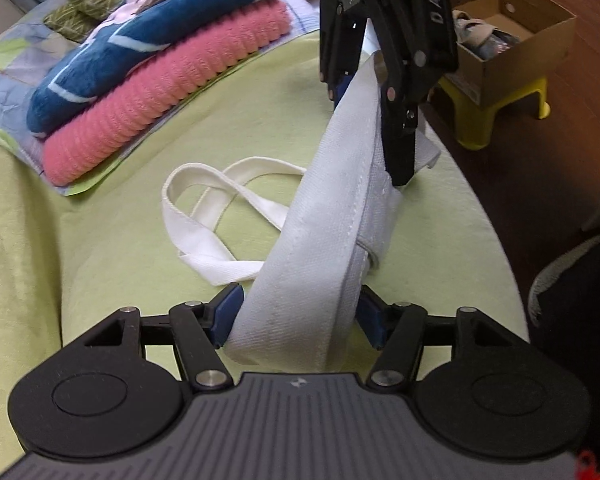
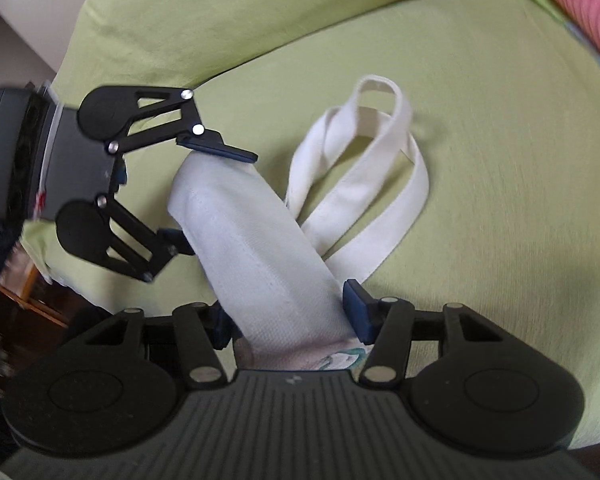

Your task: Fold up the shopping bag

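Left wrist view: left tool (image 1: 300, 316) clamps the near end of the folded shopping bag (image 1: 324, 216); right tool (image 1: 364, 92) grips its far end, upper right. Its long axis spans both, handles (image 1: 216, 216) trailing left on the bed (image 1: 120, 240).

— Can you read any writing from where you sit?

— One piece. In my left wrist view, upper right of the frame, the right gripper (image 1: 364, 128) comes in from above, and white capitals run sideways along its black body. I read "DAS", though the last letter is partly turned away.

— Anything on the left gripper (image 1: 296, 316)?

— A small pale emblem at the centre of its ribbed grey housing, bottom middle of the frame. It is a mark, not letters I can read.

— And the shopping bag (image 2: 260, 248)?

— In my right wrist view, bottom centre, a teal print peeks out. Too little shows to read.
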`<state>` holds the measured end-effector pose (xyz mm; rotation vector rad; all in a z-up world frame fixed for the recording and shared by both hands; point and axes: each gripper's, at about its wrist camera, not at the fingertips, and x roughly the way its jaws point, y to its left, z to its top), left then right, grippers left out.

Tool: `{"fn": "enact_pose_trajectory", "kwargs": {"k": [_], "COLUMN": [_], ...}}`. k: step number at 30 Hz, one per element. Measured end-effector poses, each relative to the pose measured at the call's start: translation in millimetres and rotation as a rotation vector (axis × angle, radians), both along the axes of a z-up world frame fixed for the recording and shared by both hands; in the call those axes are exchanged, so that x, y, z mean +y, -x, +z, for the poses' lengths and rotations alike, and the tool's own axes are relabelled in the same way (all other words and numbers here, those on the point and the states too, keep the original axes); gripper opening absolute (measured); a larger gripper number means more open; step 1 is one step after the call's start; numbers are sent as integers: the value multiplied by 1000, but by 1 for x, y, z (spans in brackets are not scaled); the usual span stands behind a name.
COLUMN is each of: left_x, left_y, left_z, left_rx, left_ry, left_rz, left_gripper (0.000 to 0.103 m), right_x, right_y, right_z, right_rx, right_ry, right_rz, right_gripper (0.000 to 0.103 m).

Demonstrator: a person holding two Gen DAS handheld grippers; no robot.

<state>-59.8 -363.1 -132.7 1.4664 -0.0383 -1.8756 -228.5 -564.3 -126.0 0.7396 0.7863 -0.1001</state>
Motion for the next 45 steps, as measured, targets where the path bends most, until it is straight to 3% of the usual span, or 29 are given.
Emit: {"fn": "enact_pose_trajectory", "kwargs": {"k": [10,15,17,21,27,31,35,40,45], "left_x": [8,18,15,-3,-24,-28,-33,-36,-36], "left_y": [5,0,-1,4,7,10,11,10,13], "left_z": [5,30,39,36,17,6,0,-7,-8], "left_rx": [-83,-63,-30,1,5,-51,-53,-48,-73], "left_ry": [142,204,229,213,203,207,213,226,230], "left_rz": [-18,7,35,84,176,192,229,266,264], "left_gripper": [70,59,49,38,32,29,29,27,26], "right_x": [-23,-19,-20,-17,-12,1,17,45,76], "right_y": [5,4,3,-1,-7,-15,-14,-11,-11], "right_z": [-9,-17,-16,-6,4,8,6,0,15], "right_rx": [29,53,62,88,119,128,112,61,37], "right_ry": [-152,-164,-153,-113,16,148,260,414,601], "right_rz": [-72,-119,-122,-150,-196,-218,-270,-389,-403], "right_gripper": [53,54,54,55,55,60,62,72,67]}}
